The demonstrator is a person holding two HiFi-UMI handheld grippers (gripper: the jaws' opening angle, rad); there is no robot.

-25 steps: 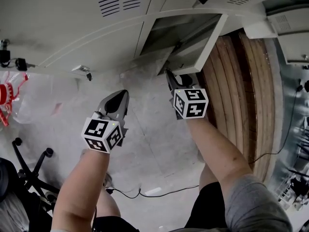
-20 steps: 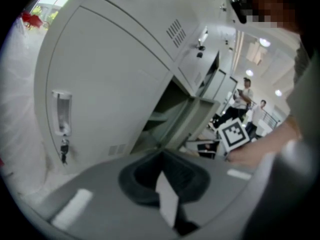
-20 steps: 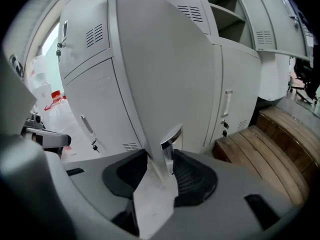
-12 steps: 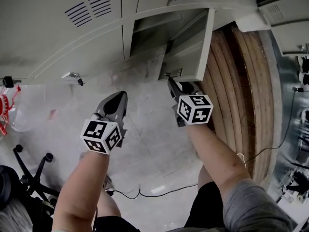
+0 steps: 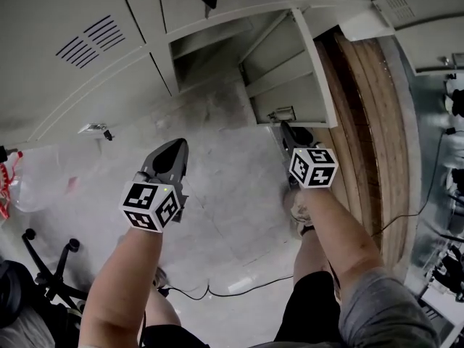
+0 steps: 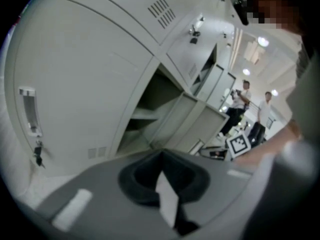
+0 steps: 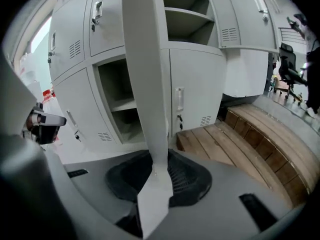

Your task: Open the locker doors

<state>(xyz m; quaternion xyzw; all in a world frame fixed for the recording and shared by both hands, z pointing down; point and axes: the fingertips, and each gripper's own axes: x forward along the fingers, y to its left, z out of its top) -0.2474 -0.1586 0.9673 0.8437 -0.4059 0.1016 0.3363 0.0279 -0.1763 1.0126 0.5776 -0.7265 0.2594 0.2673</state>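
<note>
A bank of grey lockers (image 5: pixel 87 56) fills the top of the head view. One lower locker door (image 5: pixel 290 78) stands swung open to the right, and its shelved compartment (image 5: pixel 210 56) is bare. My right gripper (image 5: pixel 284 127) is at that door's free edge. In the right gripper view the door's edge (image 7: pixel 145 59) runs straight down between the jaws of my right gripper (image 7: pixel 159 171). The jaws are closing, and the dark pads (image 7: pixel 187 176) sit against both faces. My left gripper (image 5: pixel 177 147) hangs over the floor, shut and empty, facing a closed door (image 6: pixel 75 84).
A wooden platform (image 5: pixel 362 122) lies right of the open door. The closed locker on the left has a handle with a key (image 5: pixel 98 129). An office chair (image 5: pixel 43 267) and a plastic bag (image 5: pixel 29 187) sit at the left. A cable (image 5: pixel 217 292) crosses the floor. Two people (image 6: pixel 245 104) stand far off.
The door has swung further open to the right, and my right gripper has moved right with it. The left gripper has hardly moved.
</note>
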